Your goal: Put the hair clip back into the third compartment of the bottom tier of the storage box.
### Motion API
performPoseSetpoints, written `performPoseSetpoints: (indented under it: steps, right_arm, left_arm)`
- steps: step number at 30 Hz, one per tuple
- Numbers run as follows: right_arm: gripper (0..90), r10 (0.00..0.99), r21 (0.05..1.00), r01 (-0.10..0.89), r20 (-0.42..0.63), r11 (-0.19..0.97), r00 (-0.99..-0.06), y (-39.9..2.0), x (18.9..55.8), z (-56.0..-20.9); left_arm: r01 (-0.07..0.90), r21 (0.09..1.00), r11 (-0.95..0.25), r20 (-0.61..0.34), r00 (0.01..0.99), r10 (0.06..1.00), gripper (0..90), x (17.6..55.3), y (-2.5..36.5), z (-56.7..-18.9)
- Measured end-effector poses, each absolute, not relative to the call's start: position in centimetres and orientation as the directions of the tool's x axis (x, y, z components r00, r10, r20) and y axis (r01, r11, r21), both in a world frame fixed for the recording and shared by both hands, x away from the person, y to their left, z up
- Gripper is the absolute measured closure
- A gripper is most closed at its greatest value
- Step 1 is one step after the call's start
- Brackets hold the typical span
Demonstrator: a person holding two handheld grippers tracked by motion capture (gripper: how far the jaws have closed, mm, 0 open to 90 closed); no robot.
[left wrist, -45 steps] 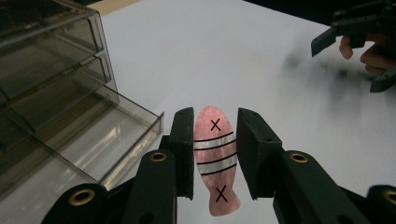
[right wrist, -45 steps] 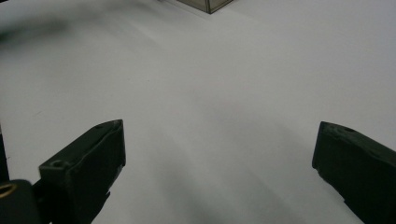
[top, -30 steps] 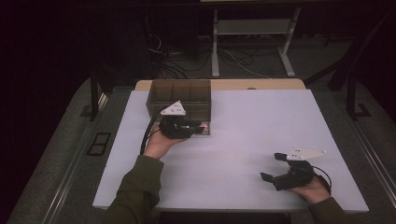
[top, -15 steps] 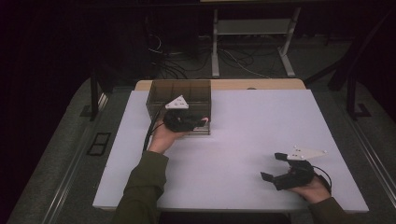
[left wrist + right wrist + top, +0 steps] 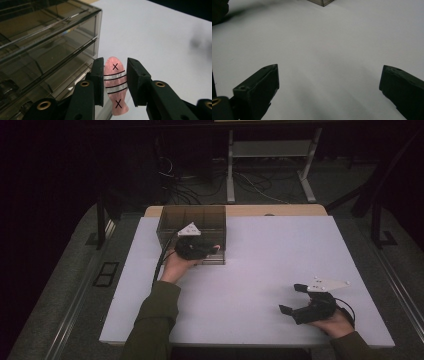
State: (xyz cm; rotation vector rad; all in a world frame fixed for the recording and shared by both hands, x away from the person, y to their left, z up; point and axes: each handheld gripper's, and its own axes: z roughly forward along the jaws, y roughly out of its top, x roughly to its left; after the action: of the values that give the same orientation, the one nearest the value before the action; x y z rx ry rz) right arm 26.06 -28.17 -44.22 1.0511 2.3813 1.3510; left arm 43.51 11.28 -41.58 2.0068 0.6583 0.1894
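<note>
High view: the white tabletop (image 5: 260, 270) carries a smoke-tinted clear drawer box (image 5: 192, 227) at its far edge, toward the far-left corner. The box front faces the near edge, and its stacked drawer fronts appear at the left in the left gripper view (image 5: 45, 50).

The person's left forearm, in a dark green sleeve (image 5: 152, 320), enters from the near edge, left of centre. The left hand (image 5: 175, 266) holds the left gripper (image 5: 216, 250) against the near front of the box. Its grey three-cornered plate lies on top, and its cable trails back along the forearm.

The right gripper (image 5: 294, 300) sits near the near-right corner of the tabletop, held low in the right hand (image 5: 335, 324), well apart from the box. Its jaws stand wide apart with bare tabletop between them (image 5: 327, 82).

Left gripper view: the jaws are clamped on a pink fish-shaped piece (image 5: 115, 88). The piece carries two black crosses and a band of pale stripes with black lines. It stands lengthwise between the jaws, just beside the box's front corner
</note>
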Motion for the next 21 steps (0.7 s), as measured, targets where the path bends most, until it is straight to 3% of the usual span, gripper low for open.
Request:
performPoseSetpoints:
  steps: [21]
  right_arm:
    - [2.1,0.669,0.815,0.477,0.155,0.329,-0.727,-28.1,26.1,-44.3]
  left_arm:
    - [0.407,0.8,-0.441,-0.087,0.806,0.585,66.9,44.0,10.4,-43.4]
